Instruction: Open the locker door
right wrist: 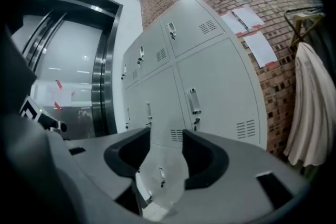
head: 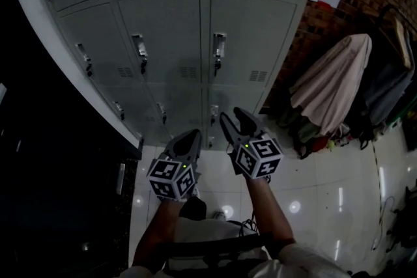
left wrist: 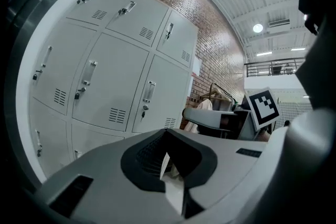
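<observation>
Head view: locker door [head: 251, 36] upper centre is shut, right claw [head: 231, 116] released and empty, well short of its handle [head: 219, 45], left claw [head: 193, 135] clenched on nothing, so the opening is all ahead.

Grey locker bank [head: 195, 23], visible doors all shut.
Fills upper-left & centre of head view; each door [head: 251, 36] sits flush, w/ upright handle [head: 219, 46], key lock [head: 217, 65] under it, vent slots [head: 258, 76] in lower corner.
</observation>
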`<state>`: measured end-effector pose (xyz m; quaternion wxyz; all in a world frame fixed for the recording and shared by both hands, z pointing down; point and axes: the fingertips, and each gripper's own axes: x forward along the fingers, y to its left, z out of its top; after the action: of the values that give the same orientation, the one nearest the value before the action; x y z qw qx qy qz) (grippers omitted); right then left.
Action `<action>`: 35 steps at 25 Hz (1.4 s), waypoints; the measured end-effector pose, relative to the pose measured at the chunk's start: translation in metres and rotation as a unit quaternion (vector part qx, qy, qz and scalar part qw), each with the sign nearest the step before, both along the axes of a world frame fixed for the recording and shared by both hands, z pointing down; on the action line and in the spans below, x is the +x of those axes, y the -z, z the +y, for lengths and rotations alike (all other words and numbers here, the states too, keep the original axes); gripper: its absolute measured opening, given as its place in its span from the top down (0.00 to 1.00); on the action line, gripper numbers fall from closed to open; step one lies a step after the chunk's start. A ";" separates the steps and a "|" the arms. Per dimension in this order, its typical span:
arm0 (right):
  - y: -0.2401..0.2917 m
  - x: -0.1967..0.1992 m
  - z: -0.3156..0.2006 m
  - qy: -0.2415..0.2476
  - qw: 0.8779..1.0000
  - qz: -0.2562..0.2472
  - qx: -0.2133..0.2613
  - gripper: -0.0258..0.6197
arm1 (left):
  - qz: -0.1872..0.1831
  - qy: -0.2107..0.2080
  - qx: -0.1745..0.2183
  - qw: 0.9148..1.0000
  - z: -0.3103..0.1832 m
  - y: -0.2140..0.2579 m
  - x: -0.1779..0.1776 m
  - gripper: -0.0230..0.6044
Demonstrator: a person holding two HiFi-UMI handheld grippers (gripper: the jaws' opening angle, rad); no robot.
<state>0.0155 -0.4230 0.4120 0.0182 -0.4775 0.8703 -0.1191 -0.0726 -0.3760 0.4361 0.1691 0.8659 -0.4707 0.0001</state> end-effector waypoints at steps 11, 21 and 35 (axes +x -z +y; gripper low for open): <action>0.030 -0.031 -0.156 -0.055 0.997 0.048 0.035 0.61 | 0.013 -0.038 0.001 0.999 -0.105 0.004 -0.033 0.96; 0.028 -0.036 -0.227 -0.096 0.991 0.082 0.037 0.61 | 0.014 -0.053 -0.006 0.998 -0.149 -0.002 -0.051 0.96; 0.024 -0.045 -0.216 -0.094 0.991 0.087 0.034 0.63 | 0.030 -0.035 -0.026 0.999 -0.154 -0.016 -0.066 0.96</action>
<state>-0.0293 -0.6387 0.3876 -0.0302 -0.5651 0.8232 -0.0455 -0.1386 -0.5300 0.4524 0.2053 0.8770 -0.4343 -0.0073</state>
